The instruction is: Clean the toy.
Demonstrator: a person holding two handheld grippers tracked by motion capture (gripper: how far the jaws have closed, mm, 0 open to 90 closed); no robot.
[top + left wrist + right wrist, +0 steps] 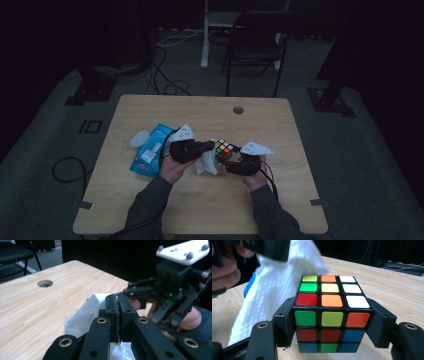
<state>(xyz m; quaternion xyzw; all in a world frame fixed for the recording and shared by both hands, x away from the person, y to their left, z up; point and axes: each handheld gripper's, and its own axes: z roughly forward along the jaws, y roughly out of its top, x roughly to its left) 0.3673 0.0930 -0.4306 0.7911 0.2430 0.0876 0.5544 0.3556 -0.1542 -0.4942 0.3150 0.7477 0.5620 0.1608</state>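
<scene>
Dim room, pale wooden table [150, 200], and it looks like cube-wiping time. Right gripper [332, 322] has its jaws clamped on the sides of the scrambled multicoloured puzzle cube [331, 315], held just above the tabletop. Left gripper [117, 312] is pinched tight on a white paper tissue [85, 315], right beside the cube. Next, I'd judge, the tissue must be pressed against a cube face, though contact is hard to tell.

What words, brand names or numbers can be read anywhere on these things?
None can be read.
blue packet: pale printing, too small and dim to read.
puzzle cube: plain coloured stickers, no lettering.
white tissue: blank.
grey plates: no readable marks.
</scene>
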